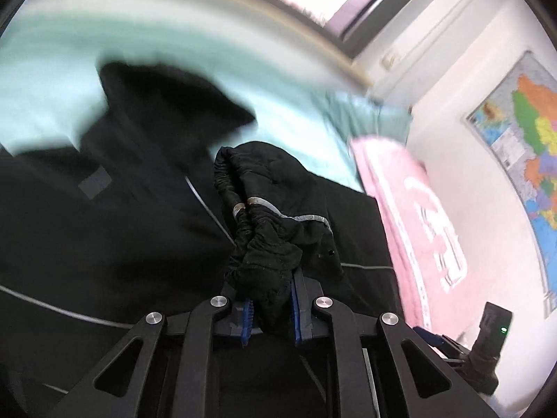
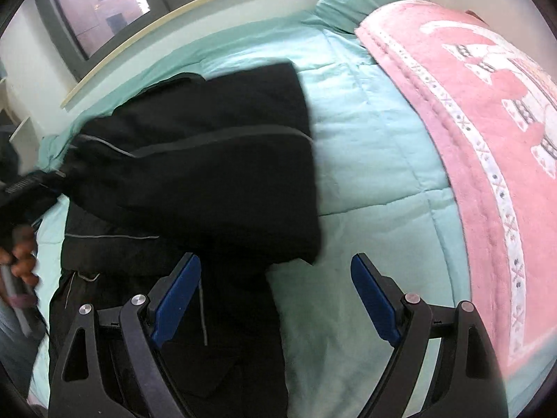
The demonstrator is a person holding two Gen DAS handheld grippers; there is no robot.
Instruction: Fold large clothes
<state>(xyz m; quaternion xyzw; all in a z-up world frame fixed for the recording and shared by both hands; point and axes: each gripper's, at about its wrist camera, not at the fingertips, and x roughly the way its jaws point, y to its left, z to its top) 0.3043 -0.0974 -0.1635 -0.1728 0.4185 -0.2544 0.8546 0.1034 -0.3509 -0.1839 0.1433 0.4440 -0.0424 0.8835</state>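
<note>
The black jacket [image 2: 195,160] is being folded on the teal quilt [image 2: 365,160], beside the pink blanket [image 2: 487,139]. Its elastic cuff [image 1: 257,244] is being gripped by the clenched left gripper [image 1: 269,313], while the right gripper [image 2: 275,299] is being held released above the hem. The sleeve is best being carried flat across the body, with slack avoided.

- The pink blanket [image 2: 487,111] banks up along one side of the bed, a raised edge there.
- Between that blanket and the black jacket [image 2: 209,160] runs an open strip of teal quilt [image 2: 376,160], bare enough to pass through.
- Beyond the jacket, away from the blanket, the window ledge [image 2: 195,10] and wall close the bed off.
</note>
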